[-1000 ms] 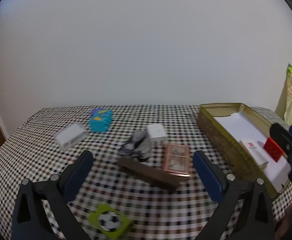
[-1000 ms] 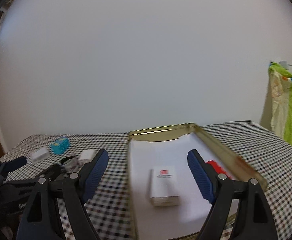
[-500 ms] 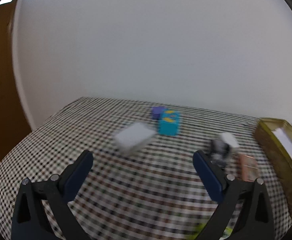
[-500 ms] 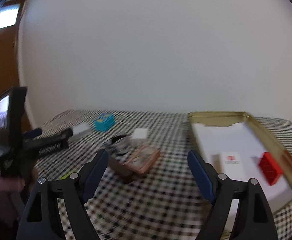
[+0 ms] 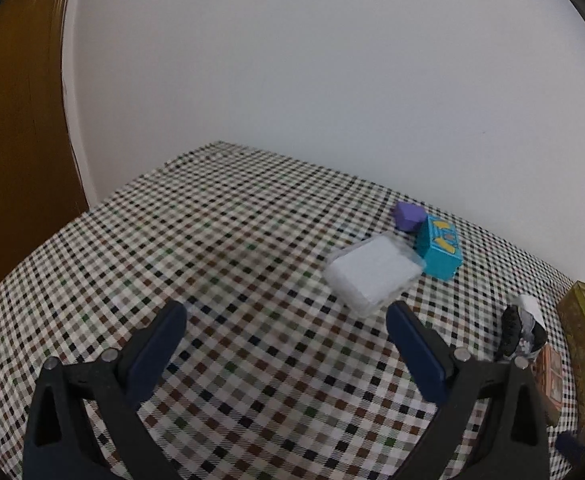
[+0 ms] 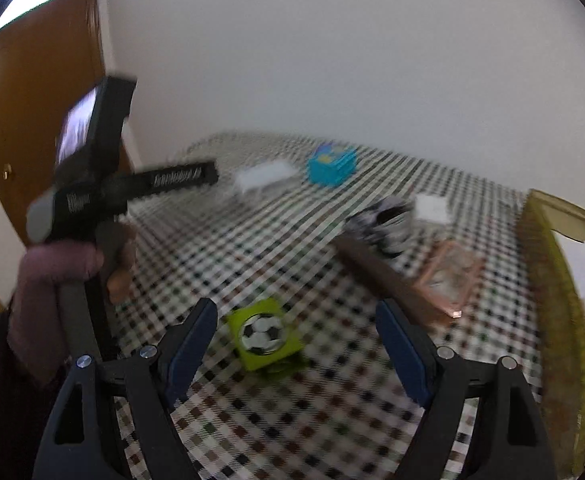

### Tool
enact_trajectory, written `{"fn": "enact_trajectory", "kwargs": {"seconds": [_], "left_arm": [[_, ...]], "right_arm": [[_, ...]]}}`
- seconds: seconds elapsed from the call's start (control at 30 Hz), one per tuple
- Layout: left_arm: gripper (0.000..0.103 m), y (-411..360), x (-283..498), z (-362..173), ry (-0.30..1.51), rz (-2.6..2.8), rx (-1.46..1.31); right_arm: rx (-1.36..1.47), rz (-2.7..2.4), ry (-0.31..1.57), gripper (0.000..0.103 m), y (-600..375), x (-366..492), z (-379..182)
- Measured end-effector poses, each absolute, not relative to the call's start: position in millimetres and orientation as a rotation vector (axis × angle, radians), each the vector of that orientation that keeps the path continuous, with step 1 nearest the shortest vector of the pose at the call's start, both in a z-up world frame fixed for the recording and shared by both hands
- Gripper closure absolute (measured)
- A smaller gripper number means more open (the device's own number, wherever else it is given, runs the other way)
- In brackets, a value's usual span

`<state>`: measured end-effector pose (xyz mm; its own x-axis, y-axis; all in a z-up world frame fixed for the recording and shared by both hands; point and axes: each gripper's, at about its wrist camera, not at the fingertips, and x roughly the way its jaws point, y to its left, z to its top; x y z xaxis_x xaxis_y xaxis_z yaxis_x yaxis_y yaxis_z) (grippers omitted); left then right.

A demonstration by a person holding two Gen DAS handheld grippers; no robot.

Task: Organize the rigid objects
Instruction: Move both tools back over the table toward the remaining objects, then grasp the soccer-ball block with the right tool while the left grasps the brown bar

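white box [image 5: 373,275]: lies flat on the checked tablecloth [image 5: 220,248], just beyond the right finger of the left gripper [image 5: 286,322], touching nothing but the cloth.
teal box [image 5: 440,253]: just right of the white box, at its far corner; a purple block [image 5: 408,216] sits behind it, nearer the wall.
green soccer-ball tile [image 6: 263,334]: flat on the cloth, between the fingers of the right gripper [image 6: 296,322] and a little beyond them.
black-and-white object [image 6: 384,227]: mid-table, blurred; a small white cube [image 6: 431,209] just behind it.
brown bar [image 6: 388,285]: lies slantwise right of the tile, with a copper-framed piece [image 6: 450,276] beside it.
gold tin [image 6: 556,280]: at the right edge of the table, lined in white.
left gripper: jaws spread wide, holding nothing.
right gripper: jaws spread wide, empty.
person's hand [image 6: 56,276]: at the left in the right wrist view, gripping the left tool's handle.
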<state>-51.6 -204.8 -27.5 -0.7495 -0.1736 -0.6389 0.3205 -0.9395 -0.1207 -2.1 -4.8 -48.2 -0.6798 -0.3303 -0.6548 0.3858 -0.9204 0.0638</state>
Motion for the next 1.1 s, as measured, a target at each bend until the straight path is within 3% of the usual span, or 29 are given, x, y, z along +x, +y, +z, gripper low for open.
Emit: {"fn": "enact_trajectory", "kwargs": {"seconds": [0.23, 0.37, 0.47, 0.53, 0.57, 0.77, 0.97, 1.1], "left_arm": [[0.002, -201, -54, -29, 0.308, -2.694, 0.988], [0.002, -203, -57, -31, 0.324, -2.685, 0.996], [0.002, -203, -57, -32, 0.334, -2.681, 1.000], [0.002, -202, -57, -32, 0.334, -2.686, 1.004], [0.002, -202, -56, -32, 0.333, -2.689, 1.005], [0.002, -199, -55, -33, 0.345, -2.719, 1.002], [0.002, -176, -46, -23, 0.292, -2.884, 0.932], [0.002, -141, -41, -23, 0.226, -3.068, 1.026]], "right_arm": [[1.109, -2.530, 0.169, 0.021, -13, -11, -58], [1.175, -2.493, 0.132, 0.033, -10, -18, -64], [1.176, -2.482, 0.120, 0.036, -8, -20, -65], [1.172, -2.487, 0.121, 0.054, -6, -20, -65], [1.169, -2.487, 0.118, 0.069, -4, -21, -65], [1.088, -2.511, -0.019, 0.069, 19, -24, -55], [0.792, -2.819, -0.098, 0.069, 78, -11, -5], [0.704, -2.993, -0.055, 0.069, 106, -9, 8]]}}
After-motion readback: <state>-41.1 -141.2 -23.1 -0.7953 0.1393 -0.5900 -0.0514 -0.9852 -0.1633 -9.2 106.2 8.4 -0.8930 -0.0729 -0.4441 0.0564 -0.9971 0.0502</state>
